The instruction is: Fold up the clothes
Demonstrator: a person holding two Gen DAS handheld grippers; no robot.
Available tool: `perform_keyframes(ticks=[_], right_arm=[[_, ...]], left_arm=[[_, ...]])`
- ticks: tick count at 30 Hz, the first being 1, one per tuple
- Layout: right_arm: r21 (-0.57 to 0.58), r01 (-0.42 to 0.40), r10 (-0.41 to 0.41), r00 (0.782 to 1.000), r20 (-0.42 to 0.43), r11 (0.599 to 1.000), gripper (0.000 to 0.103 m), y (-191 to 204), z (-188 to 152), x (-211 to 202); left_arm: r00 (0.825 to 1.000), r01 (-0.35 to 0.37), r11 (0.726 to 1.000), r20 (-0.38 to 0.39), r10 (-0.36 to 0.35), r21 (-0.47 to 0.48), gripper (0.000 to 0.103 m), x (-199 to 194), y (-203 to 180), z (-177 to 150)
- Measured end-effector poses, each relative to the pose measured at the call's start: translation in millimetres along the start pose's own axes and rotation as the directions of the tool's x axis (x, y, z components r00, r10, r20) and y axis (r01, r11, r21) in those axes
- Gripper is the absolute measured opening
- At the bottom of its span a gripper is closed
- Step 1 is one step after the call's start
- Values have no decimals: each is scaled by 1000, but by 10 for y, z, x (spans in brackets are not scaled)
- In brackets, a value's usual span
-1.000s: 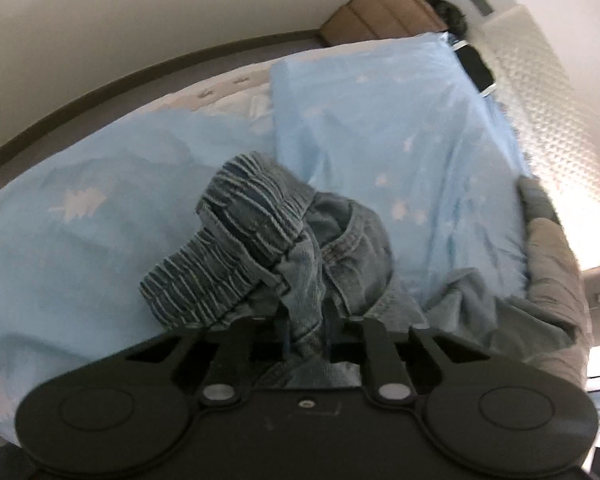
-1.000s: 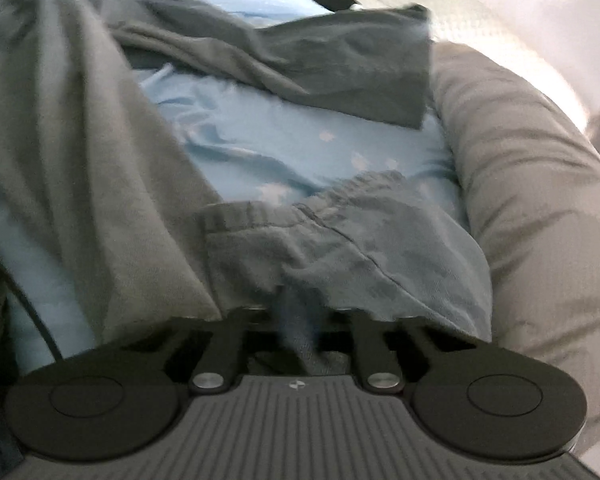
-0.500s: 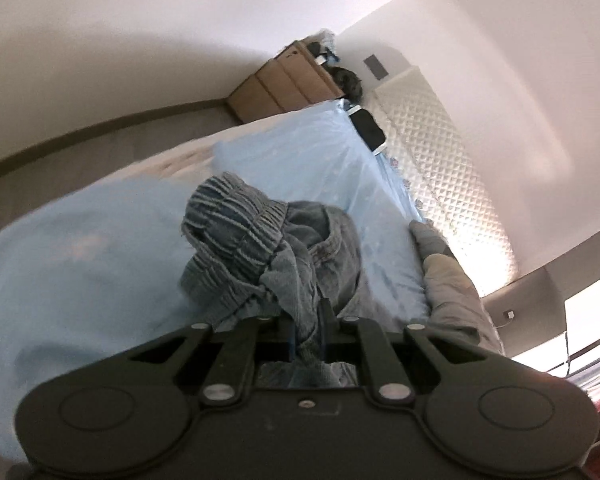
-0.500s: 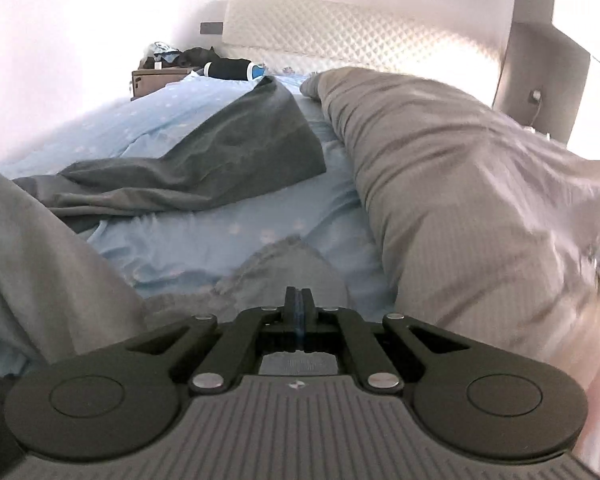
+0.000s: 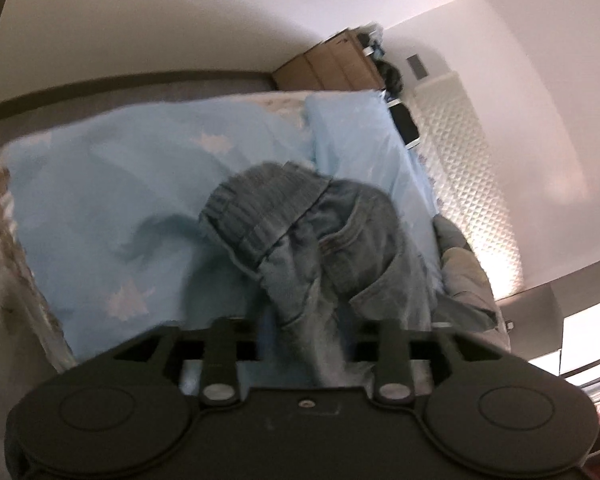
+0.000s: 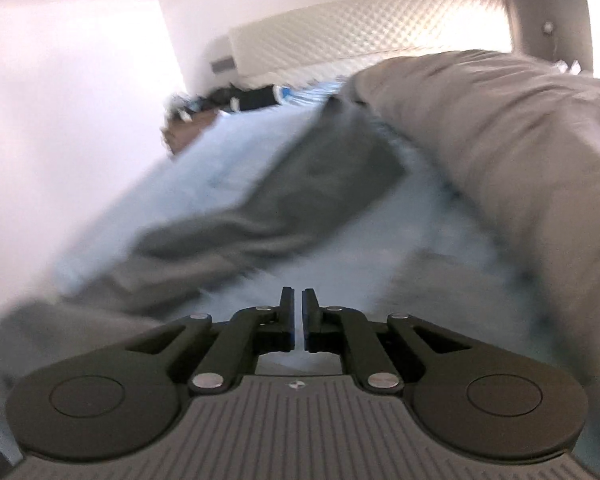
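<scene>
Left gripper (image 5: 306,332) is seen spread wide; right gripper (image 6: 295,320) nearly closed, narrow gap kept, nothing held.

No text, label, brand name or number can be read in either view. The only mark is a small pale emblem (image 6: 296,385) at the lower centre of the right wrist view, on the ribbed grey body of the right gripper, too small and blurred to tell what it shows.
</scene>
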State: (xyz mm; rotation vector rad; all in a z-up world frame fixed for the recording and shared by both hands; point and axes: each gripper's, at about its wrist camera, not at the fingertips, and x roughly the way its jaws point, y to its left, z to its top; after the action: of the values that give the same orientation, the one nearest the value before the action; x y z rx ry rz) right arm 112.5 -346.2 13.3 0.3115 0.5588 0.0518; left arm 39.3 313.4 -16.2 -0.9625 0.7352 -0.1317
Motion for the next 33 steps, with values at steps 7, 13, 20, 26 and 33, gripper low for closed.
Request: perform_keyframes(ticks=[7, 13, 20, 26, 33], right_arm=[[121, -192, 204, 975, -92, 974, 13, 1010, -68, 632], [70, -245, 254, 937, -241, 967, 22, 1654, -522, 1226], [-24, -248, 214, 878, -428, 968, 27, 1692, -1006, 1410], [-85, -268, 205, 875, -439, 960, 28, 1739, -1127, 1410], [24, -309, 293, 870, -397, 951, 29, 1571, -1055, 1417]], left_arm=[[996, 12, 992, 87, -23, 127, 62, -127, -457, 250], [999, 5, 975, 42, -14, 222, 64, 302, -942, 609], [990, -86, 950, -78, 115, 301, 64, 1405, -1329, 1089], [940, -274, 925, -128, 315, 265, 63, 2370, -1192, 1253], [905, -357, 907, -159, 395, 221, 62, 2670, -883, 1343]])
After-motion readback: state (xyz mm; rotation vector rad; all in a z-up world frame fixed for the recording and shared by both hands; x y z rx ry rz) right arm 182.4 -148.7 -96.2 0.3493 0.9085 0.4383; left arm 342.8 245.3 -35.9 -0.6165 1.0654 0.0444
